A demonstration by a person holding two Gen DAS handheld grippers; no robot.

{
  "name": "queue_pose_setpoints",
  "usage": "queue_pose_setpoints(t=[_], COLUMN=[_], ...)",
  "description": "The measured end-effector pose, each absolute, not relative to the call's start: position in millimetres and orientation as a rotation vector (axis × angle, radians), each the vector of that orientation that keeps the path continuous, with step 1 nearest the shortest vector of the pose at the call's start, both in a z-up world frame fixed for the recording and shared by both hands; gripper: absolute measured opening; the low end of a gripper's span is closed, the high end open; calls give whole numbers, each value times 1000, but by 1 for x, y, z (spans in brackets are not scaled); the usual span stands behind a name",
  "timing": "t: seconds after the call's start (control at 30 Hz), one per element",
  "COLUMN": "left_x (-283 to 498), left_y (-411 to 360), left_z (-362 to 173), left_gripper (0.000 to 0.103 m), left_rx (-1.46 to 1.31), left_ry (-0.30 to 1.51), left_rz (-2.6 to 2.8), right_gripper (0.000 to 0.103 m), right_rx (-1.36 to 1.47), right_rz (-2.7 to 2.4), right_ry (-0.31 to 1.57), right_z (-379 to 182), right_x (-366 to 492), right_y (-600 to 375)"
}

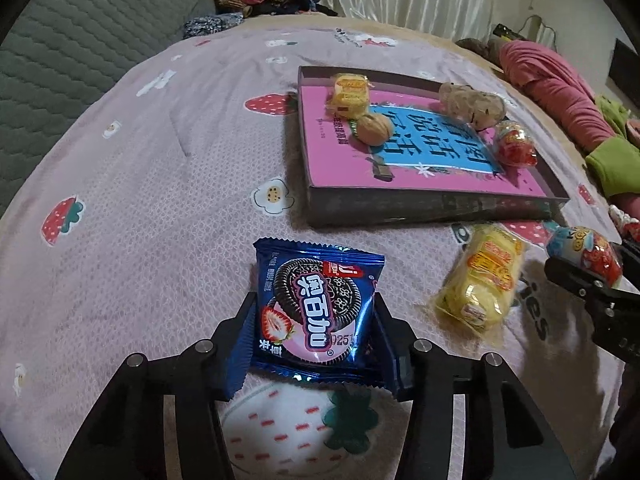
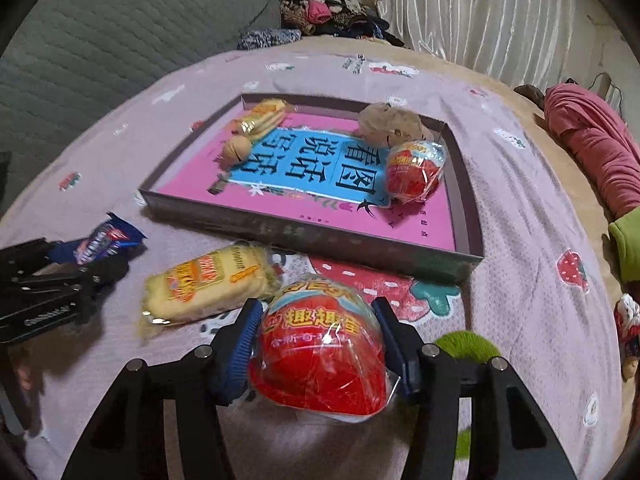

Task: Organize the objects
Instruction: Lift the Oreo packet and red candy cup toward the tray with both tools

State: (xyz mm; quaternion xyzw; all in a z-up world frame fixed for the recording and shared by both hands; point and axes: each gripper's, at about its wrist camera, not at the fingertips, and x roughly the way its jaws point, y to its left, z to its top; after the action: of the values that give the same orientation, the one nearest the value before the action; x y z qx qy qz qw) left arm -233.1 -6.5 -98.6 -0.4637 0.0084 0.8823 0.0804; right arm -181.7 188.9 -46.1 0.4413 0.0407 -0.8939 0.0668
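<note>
My left gripper (image 1: 316, 312) is shut on a blue Oreo packet (image 1: 316, 308), held above the bedspread; the packet also shows in the right wrist view (image 2: 106, 242). My right gripper (image 2: 318, 320) is shut on a red wrapped toy egg (image 2: 320, 356), which also shows in the left wrist view (image 1: 586, 254). A shallow box (image 2: 320, 240) with a pink book in it lies ahead. It holds a yellow wafer pack (image 2: 262, 118), a walnut (image 2: 237, 150), a second red egg (image 2: 416, 170) and a tan lumpy item (image 2: 390, 122). Another yellow wafer pack (image 2: 212, 284) lies on the bed before the box.
The bed has a pink strawberry-print spread (image 1: 140, 180). A grey quilted headboard (image 1: 80, 32) is at the left. Piled clothes (image 2: 328, 4) and a curtain (image 2: 480, 12) are at the back. A pink and green garment (image 2: 592, 148) lies at the right edge.
</note>
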Motion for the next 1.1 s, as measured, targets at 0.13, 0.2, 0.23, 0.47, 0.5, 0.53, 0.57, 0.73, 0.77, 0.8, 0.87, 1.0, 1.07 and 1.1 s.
queue_pose_setpoints(t=[0.13, 0.2, 0.23, 0.47, 0.5, 0.53, 0.57, 0.73, 0.77, 0.8, 0.87, 1.0, 1.07, 1.1], left_x=[-220, -211, -207, -179, -175, -171, -167, -148, -145, -141, -133, -118, -110, -108], left_y=[-3, 0, 2, 10, 11, 12, 13, 16, 16, 17, 18, 18, 16, 16], left_z=[-90, -84, -82, -58, -54, -49, -44, -19, -16, -11, -3, 12, 18, 21], left_gripper=[54, 54, 54, 54, 54, 54, 54, 54, 54, 54, 54, 54, 54, 54], left_rx=[-1365, -1348, -1344, -1288, -1281, -1269, -1255, -1208, -1202, -1194, -1177, -1144, -1133, -1128], left_ry=[22, 22, 26, 45, 45, 48, 55, 75, 74, 72, 87, 82, 77, 74], left_rz=[2644, 2649, 2651, 2677, 2681, 2687, 2696, 2726, 2728, 2729, 2741, 2753, 2758, 2758], right_gripper=[56, 56, 56, 56, 56, 56, 56, 56, 56, 56, 56, 56, 56, 56], right_rx=[1314, 1310, 1308, 1255, 1244, 1231, 1215, 1150, 1143, 1131, 1108, 1071, 1052, 1045], right_rz=[-2691, -2692, -2690, -2689, -2689, -2692, -2699, -2714, -2718, -2722, -2733, -2744, -2751, -2748], right_ry=[79, 68, 62, 69, 66, 65, 67, 93, 95, 97, 96, 99, 101, 106], right_z=[-38, -36, -35, -16, -12, -8, -2, 22, 26, 31, 39, 55, 61, 65], right_x=[-166, -158, -154, -131, -127, -125, -121, -101, -99, -95, -87, -73, -66, -63], right_y=[192, 193, 193, 186, 186, 185, 184, 180, 179, 178, 179, 178, 177, 175])
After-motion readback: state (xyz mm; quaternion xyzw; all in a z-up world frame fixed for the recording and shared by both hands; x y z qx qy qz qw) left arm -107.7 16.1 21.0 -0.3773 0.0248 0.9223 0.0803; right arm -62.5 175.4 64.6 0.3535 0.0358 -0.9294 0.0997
